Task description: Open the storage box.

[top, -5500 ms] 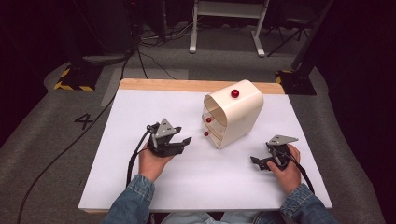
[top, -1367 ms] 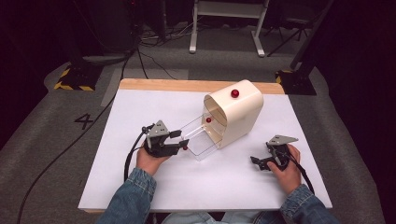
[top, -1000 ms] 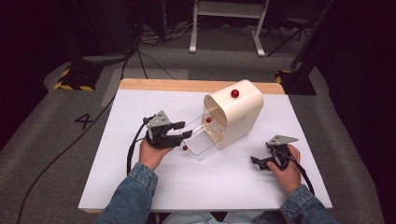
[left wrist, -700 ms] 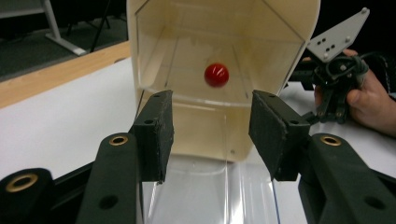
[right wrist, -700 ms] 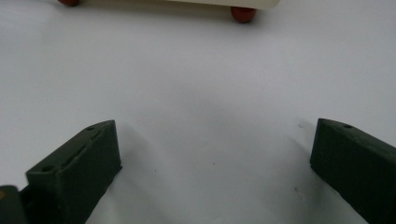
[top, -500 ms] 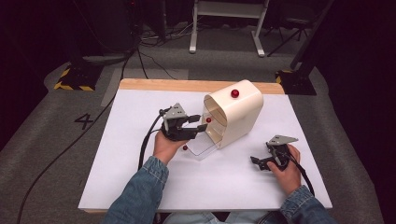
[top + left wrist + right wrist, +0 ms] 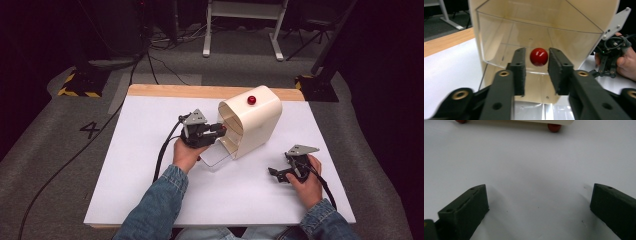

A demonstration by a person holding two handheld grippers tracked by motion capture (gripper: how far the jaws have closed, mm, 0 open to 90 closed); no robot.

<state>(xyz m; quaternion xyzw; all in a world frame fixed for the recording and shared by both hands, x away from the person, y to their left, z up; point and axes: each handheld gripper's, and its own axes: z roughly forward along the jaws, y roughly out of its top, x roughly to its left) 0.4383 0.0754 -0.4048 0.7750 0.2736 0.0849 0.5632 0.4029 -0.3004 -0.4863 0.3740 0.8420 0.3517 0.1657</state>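
A cream cabinet (image 7: 257, 122) with clear drawers stands at the middle of the white table. My left gripper (image 7: 220, 129) (image 7: 537, 56) reaches into its open front at the upper clear drawer (image 7: 506, 37). Its jaws have just been closing, and they are now shut on that drawer's red knob (image 7: 539, 57), which sits between the black pads (image 7: 520, 67). A lower clear drawer (image 7: 216, 155) stands pulled out beneath the gripper. My right gripper (image 7: 276, 173) (image 7: 539, 190) rests open on the table to the right of the cabinet, with nothing between its jaws.
Another red knob (image 7: 251, 100) sits on the cabinet's top. In the right gripper view a red foot (image 7: 554, 127) of the cabinet rests on the white table (image 7: 150, 150). A wooden strip (image 7: 175, 91) edges the far side. Cables lie on the grey floor (image 7: 60, 150).
My left gripper moved from the pulled-out lower drawer up and to the right, to the upper drawer's knob. Its jaws closed round the knob. The right hand stayed put.
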